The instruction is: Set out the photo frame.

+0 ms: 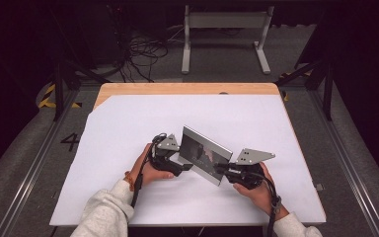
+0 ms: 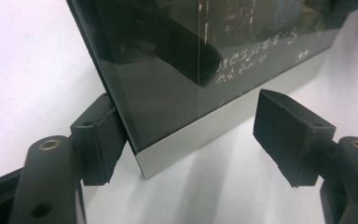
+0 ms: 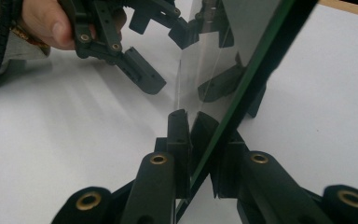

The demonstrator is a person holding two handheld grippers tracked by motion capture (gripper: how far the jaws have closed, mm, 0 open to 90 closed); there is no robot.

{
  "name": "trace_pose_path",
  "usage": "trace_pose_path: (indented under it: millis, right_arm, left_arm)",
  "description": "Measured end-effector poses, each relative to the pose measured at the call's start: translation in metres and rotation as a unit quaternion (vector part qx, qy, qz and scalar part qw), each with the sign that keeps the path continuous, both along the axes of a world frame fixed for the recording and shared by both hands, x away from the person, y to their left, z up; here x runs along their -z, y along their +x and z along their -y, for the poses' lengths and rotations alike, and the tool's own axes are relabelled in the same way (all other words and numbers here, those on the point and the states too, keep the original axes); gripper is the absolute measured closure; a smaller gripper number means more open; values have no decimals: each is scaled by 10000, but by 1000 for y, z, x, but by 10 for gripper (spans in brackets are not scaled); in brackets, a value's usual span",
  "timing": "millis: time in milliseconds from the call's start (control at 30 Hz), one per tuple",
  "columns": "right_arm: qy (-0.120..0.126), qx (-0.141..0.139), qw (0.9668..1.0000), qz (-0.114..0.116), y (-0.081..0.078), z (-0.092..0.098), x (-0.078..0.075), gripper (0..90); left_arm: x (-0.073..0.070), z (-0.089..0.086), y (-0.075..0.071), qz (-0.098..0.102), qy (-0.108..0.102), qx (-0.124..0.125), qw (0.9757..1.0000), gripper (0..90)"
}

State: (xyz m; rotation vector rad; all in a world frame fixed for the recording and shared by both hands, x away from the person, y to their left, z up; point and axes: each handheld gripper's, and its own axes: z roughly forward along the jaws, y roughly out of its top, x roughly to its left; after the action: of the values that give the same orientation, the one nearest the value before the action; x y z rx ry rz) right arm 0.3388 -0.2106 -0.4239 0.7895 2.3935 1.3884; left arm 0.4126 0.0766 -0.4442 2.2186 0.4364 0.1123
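A framed glass panel point(image 1: 203, 153) stands on edge, tilted, near the middle of a white-covered worktop point(image 1: 128, 128), with a person's two hands at its lower corners. The right hand-held gripper point(image 1: 220, 171) is clamped on the panel's right end: in the right gripper view its two black jaws rise from the bottom and press on either side of the thin green-edged pane point(image 3: 242, 88), the pads tight against both faces. The left hand-held gripper point(image 1: 187, 167) sits at the panel's other end with its jaws spread. In the left gripper view the dark glass and its silver lower band point(image 2: 205, 130) stand between them; the left-hand pad point(image 2: 98, 140) lies against the panel's corner edge, while the other pad point(image 2: 289, 135) stands apart from the silver band, white paper showing in the gap. No squeeze is on from that side. The dark glass reflects faint pale marks and the shape of a gripper. Grey sleeves point(image 1: 103, 212) enter from the bottom of the high view, and a cable point(image 1: 138, 182) trails from the left hand-held gripper along the wrist. The wooden rim point(image 1: 187, 89) of the worktop shows beyond the white sheet.
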Motion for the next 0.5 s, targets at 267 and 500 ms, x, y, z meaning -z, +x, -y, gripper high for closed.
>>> trace_pose_path:
  millis: [267, 500]
  right_arm:
    - [-42, 33, 10000, 6, 0, 2, 2, 761]
    - [-140, 182, 9997, 23, -4, 9, 2, 730]
  left_arm:
    - [-2, -5, -15, 114, 282, 76, 9995, 283]
    - [-4, -7, -26, 216, 485, 131, 9985, 281]
